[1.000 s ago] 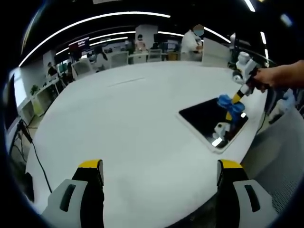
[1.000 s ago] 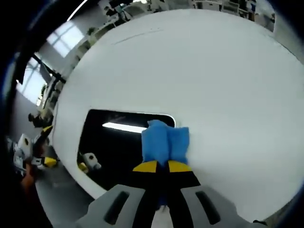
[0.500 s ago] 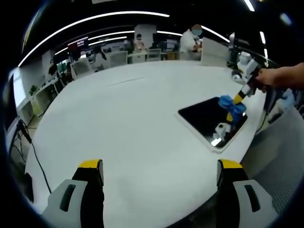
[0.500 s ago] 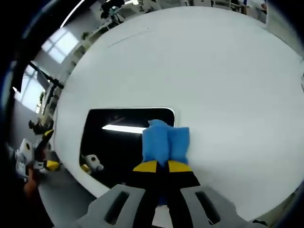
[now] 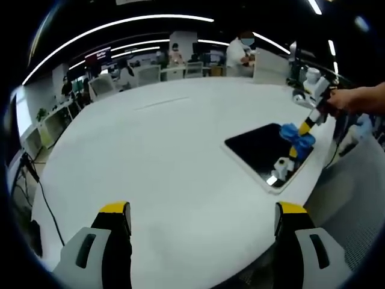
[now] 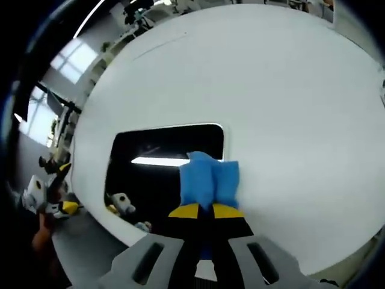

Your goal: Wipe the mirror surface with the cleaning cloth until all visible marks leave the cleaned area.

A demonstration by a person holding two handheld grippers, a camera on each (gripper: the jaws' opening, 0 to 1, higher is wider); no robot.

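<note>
Since a second ago the right gripper (image 6: 201, 208) has slid the cleaning cloth (image 6: 210, 182) along the mirror (image 6: 157, 176), nearer the edge where the table (image 6: 252, 90) drops away. Its jaws stay pinched on the blue cloth, which sits on the mirror's corner half over the white frame. The left gripper (image 5: 201, 229) hangs wide open and empty, well apart from the mirror. Marks are too faint to judge; overlapping flat strokes back across the mirror seem wise.

Large round white table (image 5: 168, 150), black cable (image 5: 45, 192) hanging past its left edge, office desks and chairs (image 5: 144, 72) behind, people (image 5: 240, 51) standing, ceiling light strips (image 5: 120, 24)
</note>
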